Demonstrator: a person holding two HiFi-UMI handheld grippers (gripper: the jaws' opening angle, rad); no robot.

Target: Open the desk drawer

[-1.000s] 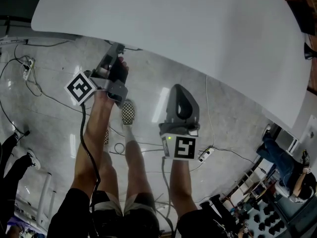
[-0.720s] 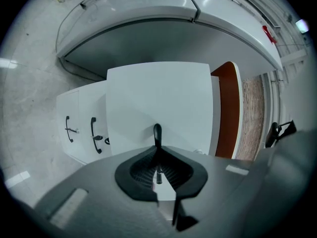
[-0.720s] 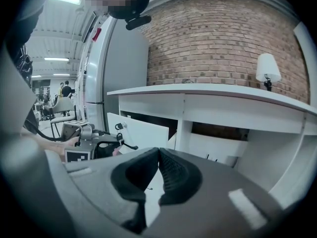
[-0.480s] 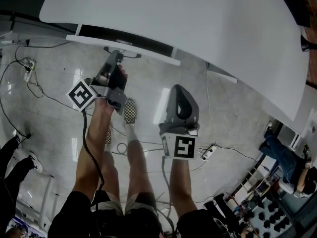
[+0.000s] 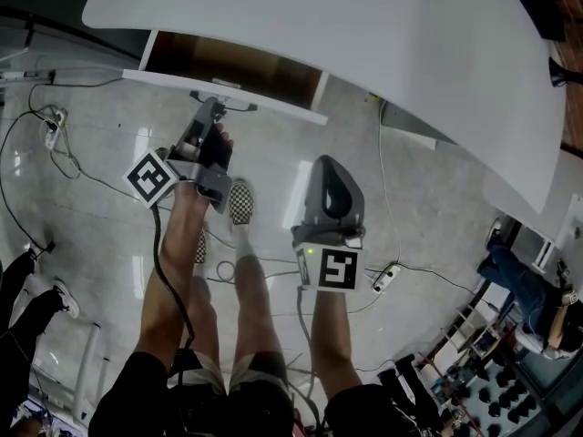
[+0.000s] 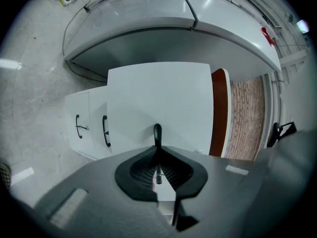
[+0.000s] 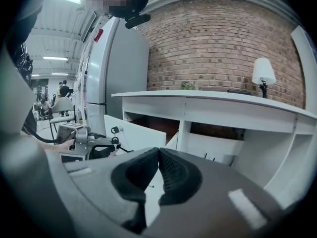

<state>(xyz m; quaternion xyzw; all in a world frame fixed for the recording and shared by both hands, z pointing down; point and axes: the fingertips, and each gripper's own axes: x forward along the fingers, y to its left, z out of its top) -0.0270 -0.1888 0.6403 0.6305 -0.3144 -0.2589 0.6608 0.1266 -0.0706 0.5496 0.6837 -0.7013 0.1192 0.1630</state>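
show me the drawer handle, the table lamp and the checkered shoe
drawer handle [image 6: 157, 134]: left gripper view, its dark upper end
table lamp [image 7: 263, 71]: right gripper view, its white shade
checkered shoe [image 5: 238, 204]: head view, middle of its upper

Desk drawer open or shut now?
Partly open: drawer front stands clear of the desk, brown inside showing behind it; left gripper shut on its handle.

drawer [image 5: 232, 62] jutting from desk [image 5: 364, 35], free floor [image 5: 428, 208] beside
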